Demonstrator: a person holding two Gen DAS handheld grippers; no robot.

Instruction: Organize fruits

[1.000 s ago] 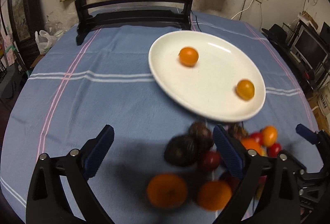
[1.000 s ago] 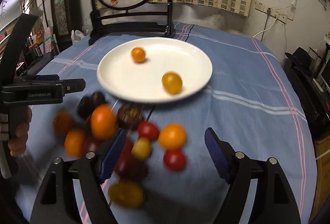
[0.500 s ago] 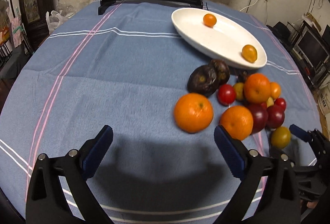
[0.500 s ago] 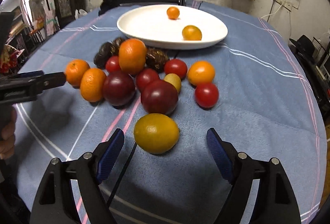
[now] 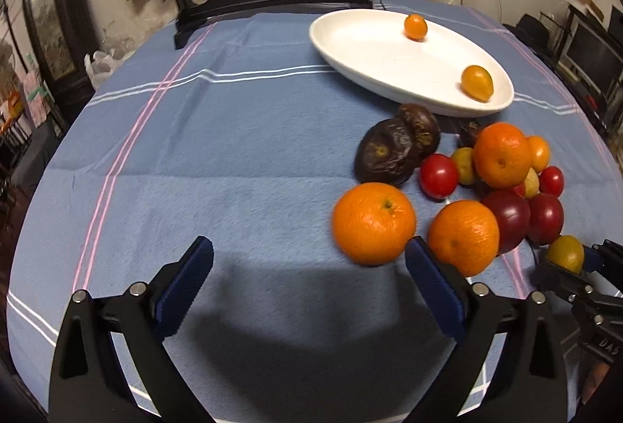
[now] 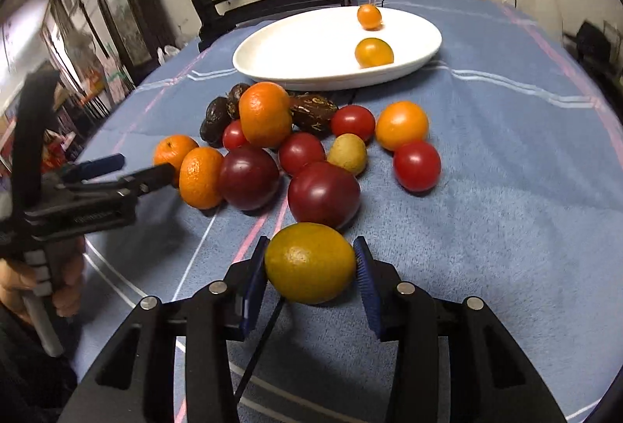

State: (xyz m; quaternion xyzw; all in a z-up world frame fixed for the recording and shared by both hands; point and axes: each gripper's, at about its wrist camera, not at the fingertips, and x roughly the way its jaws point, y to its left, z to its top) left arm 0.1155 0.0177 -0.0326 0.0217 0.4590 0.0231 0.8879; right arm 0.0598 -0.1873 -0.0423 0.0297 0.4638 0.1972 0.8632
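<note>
Plate (image 6: 272,63) holding two kumquats (image 6: 373,52), right gripper (image 6: 310,265) jaws seemingly clamping lemon (image 6: 310,262)

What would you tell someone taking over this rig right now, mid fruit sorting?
Right gripper: shut on the yellow-green citrus, low over the blue tablecloth.
Left gripper: open, empty, hovering just short of the nearest orange.
White plate: holds two small orange fruits only.
Still in a loose pile in front of the plate: oranges, dark red plums, red tomatoes, wrinkled dark fruits, a few small yellow ones.
Left to do: place the held citrus, then sort the pile.
</note>
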